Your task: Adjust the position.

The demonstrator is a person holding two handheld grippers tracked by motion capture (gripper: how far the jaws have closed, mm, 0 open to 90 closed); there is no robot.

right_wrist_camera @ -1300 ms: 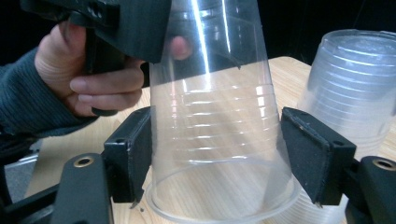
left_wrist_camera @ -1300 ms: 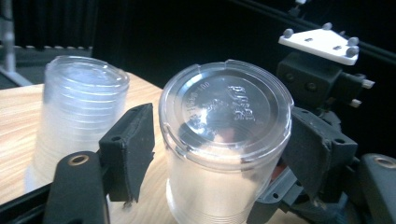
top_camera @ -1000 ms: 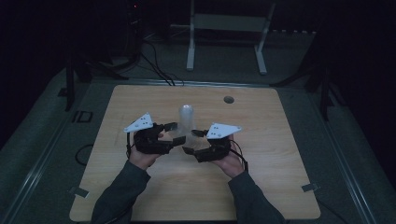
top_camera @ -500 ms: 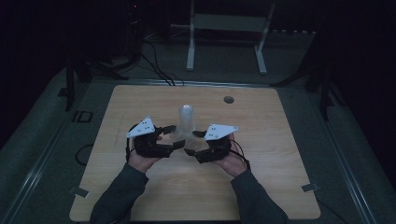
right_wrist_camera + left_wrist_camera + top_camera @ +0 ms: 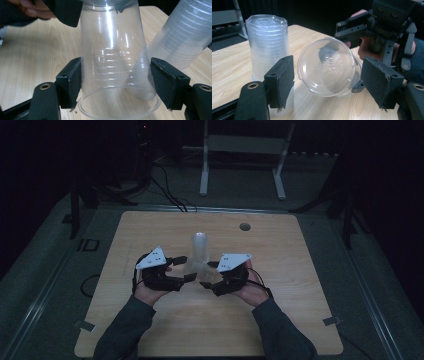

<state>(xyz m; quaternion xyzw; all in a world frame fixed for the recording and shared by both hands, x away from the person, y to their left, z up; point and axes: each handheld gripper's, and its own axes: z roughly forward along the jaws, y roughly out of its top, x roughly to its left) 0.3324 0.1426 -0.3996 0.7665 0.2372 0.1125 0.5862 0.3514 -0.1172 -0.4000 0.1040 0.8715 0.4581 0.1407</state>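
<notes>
Beside the cup stack (image 5: 200,251), the right gripper (image 5: 116,82) clamped a loose clear cup (image 5: 115,62) (lying sideways); the left gripper (image 5: 328,82) gaped, holding nothing.

We count two grippers: left gripper (image 5: 186,269), right gripper (image 5: 209,274). Two hands: left hand (image 5: 150,287), right hand (image 5: 248,287). One wooden table (image 5: 280,270). One stack of clear cups (image 5: 267,47), cup number inside unclear to us. One single clear cup (image 5: 113,60) apart from stack. One round hole (image 5: 244,226) in tabletop.
</notes>
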